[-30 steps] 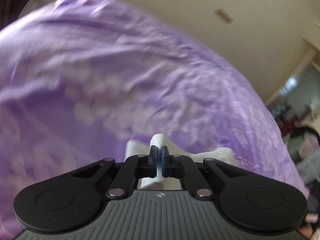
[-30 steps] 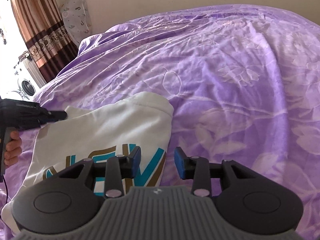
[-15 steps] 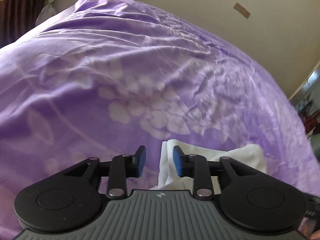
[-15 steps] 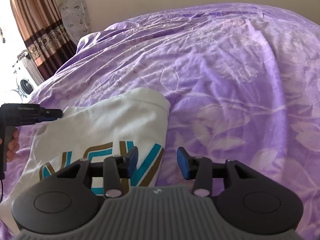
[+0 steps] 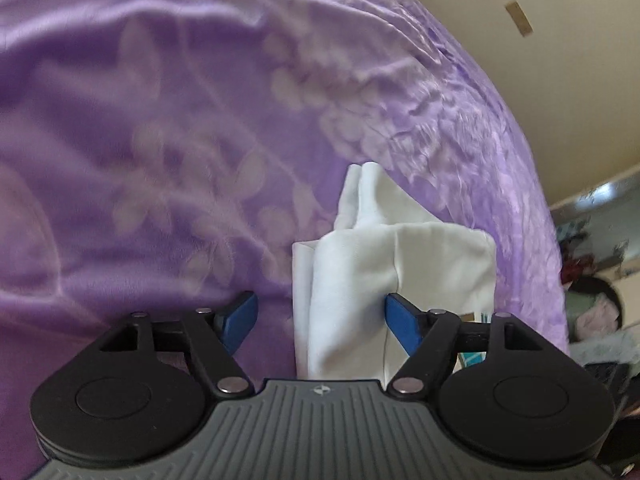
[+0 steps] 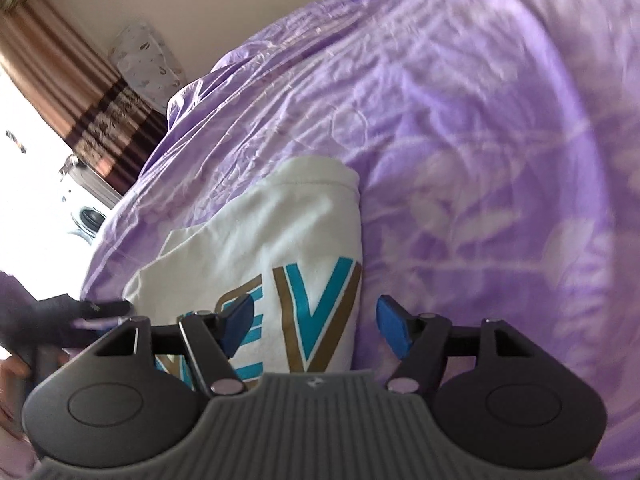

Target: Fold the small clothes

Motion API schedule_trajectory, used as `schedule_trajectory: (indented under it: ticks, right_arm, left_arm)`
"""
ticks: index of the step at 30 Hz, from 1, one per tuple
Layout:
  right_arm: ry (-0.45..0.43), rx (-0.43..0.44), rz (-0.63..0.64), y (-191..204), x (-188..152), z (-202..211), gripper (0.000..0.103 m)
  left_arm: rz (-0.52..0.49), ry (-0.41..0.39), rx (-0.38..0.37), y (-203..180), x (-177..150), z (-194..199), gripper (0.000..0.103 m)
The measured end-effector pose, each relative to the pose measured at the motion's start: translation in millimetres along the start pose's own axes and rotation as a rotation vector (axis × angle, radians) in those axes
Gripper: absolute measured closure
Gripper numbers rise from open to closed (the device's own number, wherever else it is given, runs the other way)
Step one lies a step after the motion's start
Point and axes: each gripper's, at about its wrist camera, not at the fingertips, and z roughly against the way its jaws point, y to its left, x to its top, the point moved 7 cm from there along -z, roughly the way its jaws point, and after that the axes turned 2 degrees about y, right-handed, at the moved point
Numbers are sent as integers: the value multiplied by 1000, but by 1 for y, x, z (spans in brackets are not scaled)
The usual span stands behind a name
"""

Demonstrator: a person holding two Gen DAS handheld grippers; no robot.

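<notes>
— Two tongs show, and both stand wide apart. Where is the shirt?

— The white T-shirt lies on the purple bed cover. It has big teal and brown letters on it.

— What do the left tongs do?

— They gape, with a bunched white fold of the shirt between the blue tips. The right tip sits just beside the cloth. No tip pinches it.

— And the right tongs?

— They gape too, low over the printed edge of the shirt. One blue tip is over the letters, one over the bed cover.

— Anything else?

— A striped brown curtain hangs at the far left, by a pale wall.
</notes>
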Motion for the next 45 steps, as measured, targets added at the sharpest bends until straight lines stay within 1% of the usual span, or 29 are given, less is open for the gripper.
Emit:
schedule_trajectory:
  ticks: [5, 6, 7, 8, 11, 13, 14, 16, 19, 22, 24, 26, 29, 34, 37, 40, 42, 45]
  right_arm:
    - [28, 56, -108, -18, -3, -19, 41]
    - [26, 74, -124, -20, -3, -22, 45]
    - [23, 93, -138, -21, -3, -25, 48]
    - [24, 112, -153, -22, -3, -28, 49]
    - [26, 165, -201, -25, -4, -39, 56]
    - [26, 185, -222, -25, -4, -43, 69]
    - [27, 195, -233, -25, -5, -44, 72]
    - [23, 199, -225, -23, -5, -42, 81]
    - [-2, 190, -186, -13, -4, -33, 91]
    - [-44, 162, -97, 6, -1, -18, 93]
    - [-71, 141, -43, 20, -1, -4, 93]
    - [-101, 133, -7, 33, -2, 11, 94]
    - [-154, 142, 24, 48, -7, 46, 94]
    - [-244, 170, 80, 75, -18, 114, 94]
    - [-325, 194, 118, 95, -26, 159, 94]
    - [-392, 210, 148, 111, -36, 201, 94]
    - [-410, 218, 148, 117, -43, 226, 94]
    - [-422, 223, 129, 119, -56, 256, 94]
  left_arm:
    - [64, -24, -105, 5, 8, -14, 18]
    - [67, -23, -122, 3, 8, -18, 19]
    - [61, -23, -132, 1, 8, -23, 21]
    - [48, -26, -135, -3, 8, -27, 23]
    - [8, -48, -109, -11, 5, -35, 34]
    - [3, -51, -105, -12, 4, -36, 59]
    - [14, -53, -108, -11, 4, -35, 62]
    - [15, -70, -112, -14, 3, -29, 72]
    - [-58, -126, -80, -30, -1, -15, 78]
    - [-139, -180, -43, -51, -8, 3, 80]
    - [-193, -220, -19, -67, -14, 17, 80]
    - [-236, -266, -14, -83, -22, 35, 80]
    - [-279, -330, -29, -106, -35, 67, 80]
    - [-346, -431, -59, -148, -69, 126, 80]
    - [-362, -476, -89, -170, -91, 158, 80]
    - [-364, -507, -120, -188, -110, 186, 80]
    - [-365, -511, -135, -198, -123, 200, 80]
    - [-354, -495, -147, -203, -141, 210, 80]
